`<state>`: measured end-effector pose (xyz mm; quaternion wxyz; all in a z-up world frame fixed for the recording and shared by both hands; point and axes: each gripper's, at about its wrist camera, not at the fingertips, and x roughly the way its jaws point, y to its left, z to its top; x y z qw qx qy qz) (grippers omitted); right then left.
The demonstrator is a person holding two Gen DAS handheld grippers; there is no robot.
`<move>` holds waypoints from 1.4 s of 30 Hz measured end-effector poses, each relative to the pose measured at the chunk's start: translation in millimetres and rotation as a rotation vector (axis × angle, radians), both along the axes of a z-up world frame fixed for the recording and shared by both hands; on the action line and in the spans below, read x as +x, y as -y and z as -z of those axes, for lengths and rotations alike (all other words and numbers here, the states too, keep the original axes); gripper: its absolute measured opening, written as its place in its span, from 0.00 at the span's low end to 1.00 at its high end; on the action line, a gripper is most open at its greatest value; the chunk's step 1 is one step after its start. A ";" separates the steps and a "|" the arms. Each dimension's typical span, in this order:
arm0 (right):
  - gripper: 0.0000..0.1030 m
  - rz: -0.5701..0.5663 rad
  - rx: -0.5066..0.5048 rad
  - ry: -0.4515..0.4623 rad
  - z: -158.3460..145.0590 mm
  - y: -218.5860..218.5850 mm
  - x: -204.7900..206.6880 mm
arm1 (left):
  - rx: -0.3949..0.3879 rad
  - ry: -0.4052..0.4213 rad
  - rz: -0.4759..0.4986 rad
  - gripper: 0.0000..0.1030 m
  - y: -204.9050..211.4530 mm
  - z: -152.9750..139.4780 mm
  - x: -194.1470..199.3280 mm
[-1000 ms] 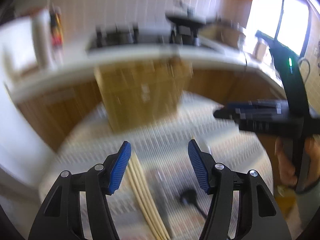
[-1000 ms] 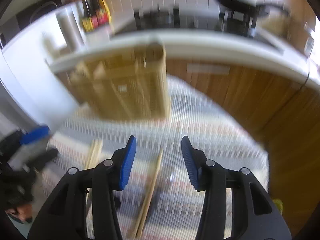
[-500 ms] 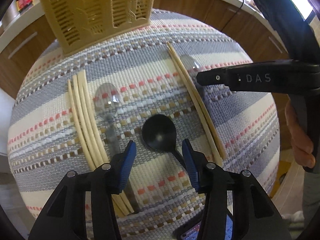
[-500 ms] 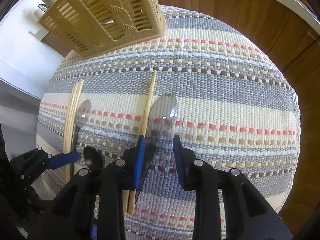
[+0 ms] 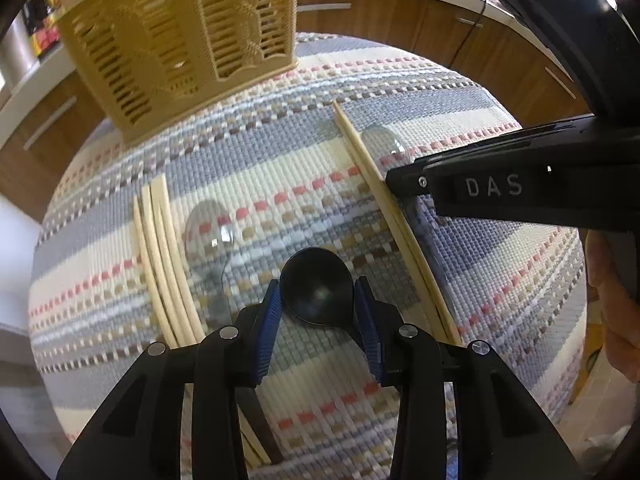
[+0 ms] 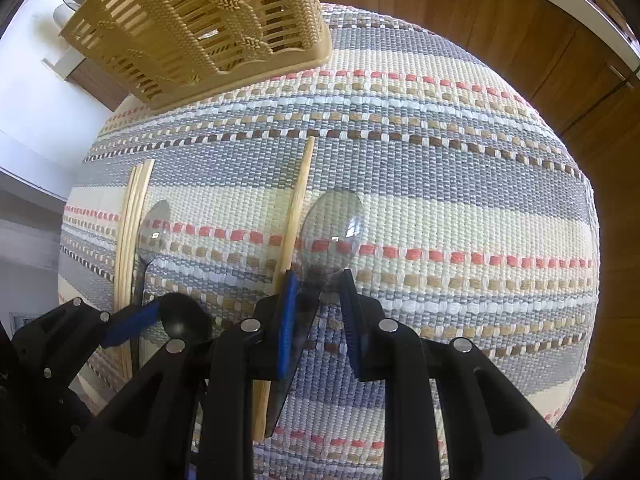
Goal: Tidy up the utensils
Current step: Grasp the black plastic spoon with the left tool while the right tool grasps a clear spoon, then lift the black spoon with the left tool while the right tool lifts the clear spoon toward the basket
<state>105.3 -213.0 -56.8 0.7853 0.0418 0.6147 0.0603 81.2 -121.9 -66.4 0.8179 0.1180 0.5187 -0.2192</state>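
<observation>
On the striped woven mat, a black spoon lies bowl-up between the blue pads of the left gripper. The pads flank the bowl on both sides and appear to touch its rim, but whether they press on it cannot be told; the spoon rests on the mat. Its dark handle runs back beneath the gripper body.

To the right, a clear plastic spoon lies on the mat with its bowl pointing toward the basket. The right gripper straddles the neck of this spoon just behind the bowl. Its jaws stand narrowly apart, each pad close to the neck; firm contact cannot be confirmed. Just left of this spoon lies a pair of wooden chopsticks, roughly parallel to it, the lower end passing under the left pad of the right gripper.

A second clear spoon lies left of the black spoon, and touching its left side is a bundle of several chopsticks, all parallel and pointing toward the far edge of the mat.

At the far edge stands a tan slotted utensil basket, upright on the mat, well apart from the utensils. Wooden cabinet fronts with a white countertop surround the scene beyond.
</observation>
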 end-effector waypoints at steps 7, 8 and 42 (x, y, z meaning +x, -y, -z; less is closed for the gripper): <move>0.12 -0.071 -0.106 0.022 1.5 -19.2 -2.8 | 0.050 0.078 0.035 0.34 10.8 2.5 12.9; 0.10 -0.080 -0.109 0.022 1.2 -19.4 -4.0 | 0.049 0.079 0.044 0.34 11.1 2.5 13.4; 0.10 -0.135 -0.077 -0.017 10.1 -2.6 -12.0 | 0.084 -0.015 0.002 0.33 15.7 10.7 4.0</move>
